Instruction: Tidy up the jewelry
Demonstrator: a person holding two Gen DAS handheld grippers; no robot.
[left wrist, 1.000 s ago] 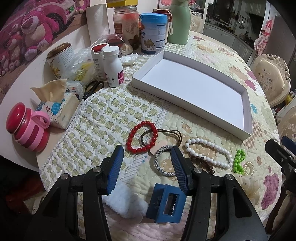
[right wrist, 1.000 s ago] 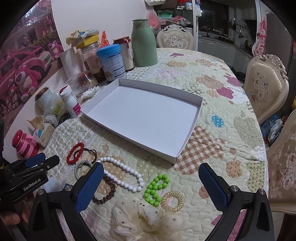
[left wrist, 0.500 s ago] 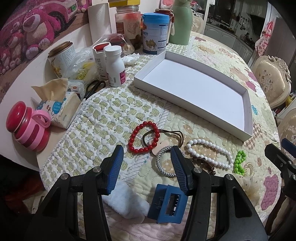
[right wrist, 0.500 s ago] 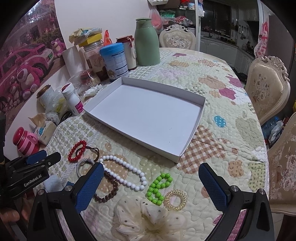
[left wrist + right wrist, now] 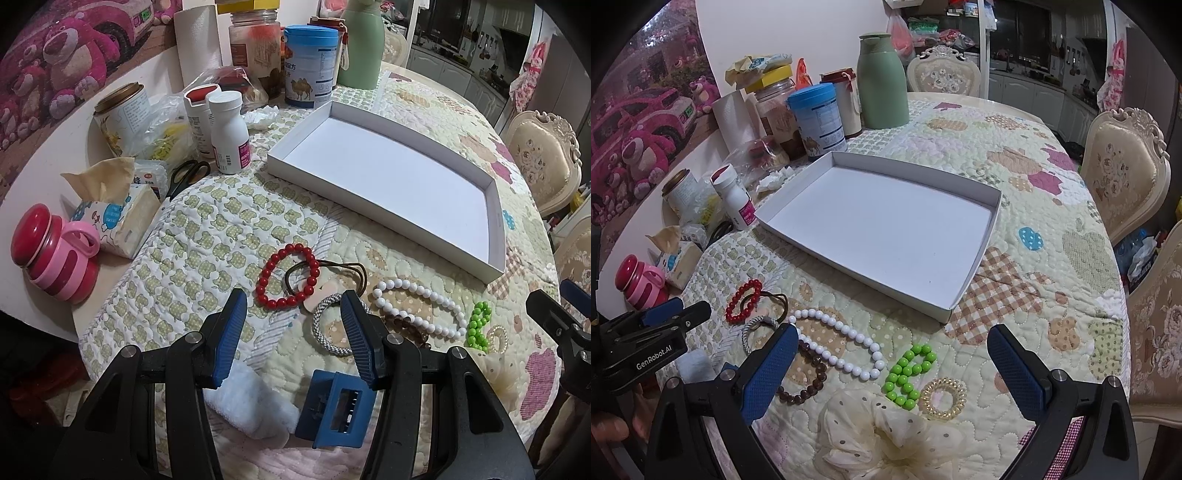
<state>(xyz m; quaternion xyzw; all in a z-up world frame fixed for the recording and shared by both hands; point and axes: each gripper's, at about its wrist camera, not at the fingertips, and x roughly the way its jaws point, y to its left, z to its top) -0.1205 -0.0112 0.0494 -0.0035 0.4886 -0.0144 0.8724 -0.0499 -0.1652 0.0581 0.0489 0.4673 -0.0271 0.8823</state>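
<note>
1. While both our grippers hover over the quilted table, the white tray (image 5: 975, 284) lies bare beyond them.
2. Our left gripper (image 5: 291, 325) has its jaws spread, holding nothing; the red bead bracelet (image 5: 288, 277) lies just ahead of its tips, on the near side of the tray.
3. Our right gripper (image 5: 892, 363) gapes wide and empty; the green bead bracelet (image 5: 908, 371) lies between its fingers, the white bead strand (image 5: 838, 341) beside it, nearer the tray.
</note>
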